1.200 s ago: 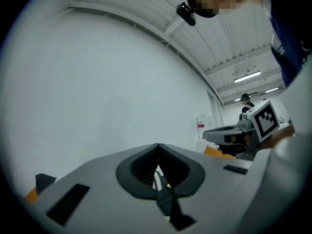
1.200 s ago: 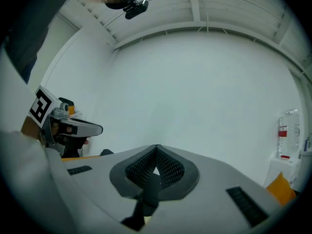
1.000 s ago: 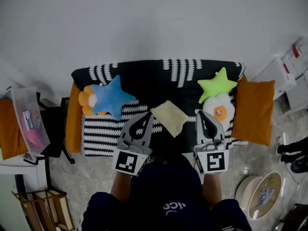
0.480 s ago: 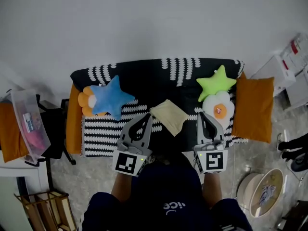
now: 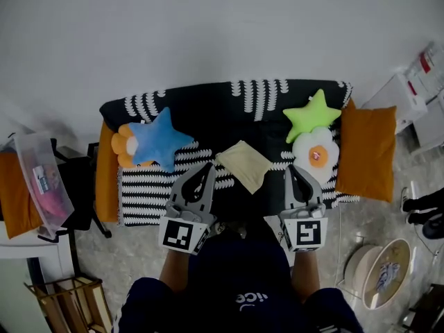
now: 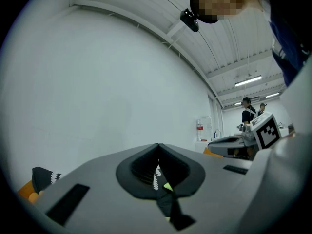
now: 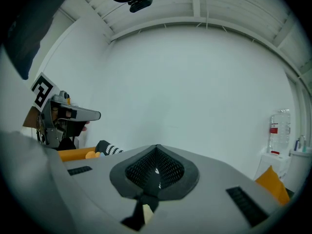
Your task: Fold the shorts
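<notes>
The pale-yellow cloth shorts (image 5: 244,165) lie as a compact square on the black-and-white couch (image 5: 201,109) between our grey left gripper (image 5: 206,165) and grey right gripper (image 5: 291,166), both closed and empty, so for any further fold we should open the jaws first.

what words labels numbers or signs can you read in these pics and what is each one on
"ice": white, upside down, on the person's dark clothing.
Label on the clear plastic box: too small to read.
Red label on the water bottle: blurred.
Red print on the white boxes: too small to read.
Squares on the left claw and right claw: marker patterns, no words.
</notes>
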The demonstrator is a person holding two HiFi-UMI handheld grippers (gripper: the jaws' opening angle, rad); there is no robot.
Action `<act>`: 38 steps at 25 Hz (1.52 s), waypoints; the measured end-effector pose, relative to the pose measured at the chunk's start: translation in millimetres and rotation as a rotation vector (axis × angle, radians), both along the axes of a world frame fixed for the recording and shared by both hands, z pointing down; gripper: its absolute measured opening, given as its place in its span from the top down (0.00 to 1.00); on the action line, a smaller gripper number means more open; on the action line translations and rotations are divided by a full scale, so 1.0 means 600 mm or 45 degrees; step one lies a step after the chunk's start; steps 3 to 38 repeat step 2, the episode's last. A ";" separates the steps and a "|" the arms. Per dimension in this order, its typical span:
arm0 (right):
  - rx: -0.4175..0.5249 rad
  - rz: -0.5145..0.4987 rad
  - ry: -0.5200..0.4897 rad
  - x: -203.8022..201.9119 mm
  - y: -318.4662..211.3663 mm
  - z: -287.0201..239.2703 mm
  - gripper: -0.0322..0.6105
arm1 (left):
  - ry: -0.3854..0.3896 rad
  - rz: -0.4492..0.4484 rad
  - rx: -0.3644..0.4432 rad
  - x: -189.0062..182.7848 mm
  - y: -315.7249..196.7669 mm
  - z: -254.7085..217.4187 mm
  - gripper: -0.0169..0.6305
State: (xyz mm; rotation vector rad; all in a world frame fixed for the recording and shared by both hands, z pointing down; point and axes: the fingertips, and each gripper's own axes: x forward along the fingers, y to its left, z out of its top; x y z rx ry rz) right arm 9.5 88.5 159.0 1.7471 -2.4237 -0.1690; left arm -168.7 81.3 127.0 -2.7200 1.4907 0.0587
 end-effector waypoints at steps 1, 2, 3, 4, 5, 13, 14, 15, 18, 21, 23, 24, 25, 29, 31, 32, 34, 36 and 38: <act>-0.010 0.001 0.008 0.002 -0.001 0.003 0.94 | 0.007 0.000 -0.001 0.000 -0.002 0.000 0.97; -0.022 0.002 0.017 0.003 -0.003 0.006 0.94 | 0.014 0.000 -0.002 -0.001 -0.005 0.001 0.97; -0.022 0.002 0.017 0.003 -0.003 0.006 0.94 | 0.014 0.000 -0.002 -0.001 -0.005 0.001 0.97; -0.022 0.002 0.017 0.003 -0.003 0.006 0.94 | 0.014 0.000 -0.002 -0.001 -0.005 0.001 0.97; -0.022 0.002 0.017 0.003 -0.003 0.006 0.94 | 0.014 0.000 -0.002 -0.001 -0.005 0.001 0.97; -0.022 0.002 0.017 0.003 -0.003 0.006 0.94 | 0.014 0.000 -0.002 -0.001 -0.005 0.001 0.97; -0.022 0.002 0.017 0.003 -0.003 0.006 0.94 | 0.014 0.000 -0.002 -0.001 -0.005 0.001 0.97; -0.022 0.002 0.017 0.003 -0.003 0.006 0.94 | 0.014 0.000 -0.002 -0.001 -0.005 0.001 0.97; -0.022 0.002 0.017 0.003 -0.003 0.006 0.94 | 0.014 0.000 -0.002 -0.001 -0.005 0.001 0.97; -0.022 0.002 0.017 0.003 -0.003 0.006 0.94 | 0.014 0.000 -0.002 -0.001 -0.005 0.001 0.97; -0.022 0.002 0.017 0.003 -0.003 0.006 0.94 | 0.014 0.000 -0.002 -0.001 -0.005 0.001 0.97; -0.022 0.002 0.017 0.003 -0.003 0.006 0.94 | 0.014 0.000 -0.002 -0.001 -0.005 0.001 0.97; -0.022 0.002 0.017 0.003 -0.003 0.006 0.94 | 0.014 0.000 -0.002 -0.001 -0.005 0.001 0.97; -0.022 0.002 0.017 0.003 -0.003 0.006 0.94 | 0.014 0.000 -0.002 -0.001 -0.005 0.001 0.97; -0.022 0.002 0.017 0.003 -0.003 0.006 0.94 | 0.014 0.000 -0.002 -0.001 -0.005 0.001 0.97; -0.022 0.002 0.017 0.003 -0.003 0.006 0.94 | 0.014 0.000 -0.002 -0.001 -0.005 0.001 0.97; -0.022 0.002 0.017 0.003 -0.003 0.006 0.94 | 0.014 0.000 -0.002 -0.001 -0.005 0.001 0.97; -0.022 0.002 0.017 0.003 -0.003 0.006 0.94 | 0.014 0.000 -0.002 -0.001 -0.005 0.001 0.97; -0.022 0.002 0.017 0.003 -0.003 0.006 0.94 | 0.014 0.000 -0.002 -0.001 -0.005 0.001 0.97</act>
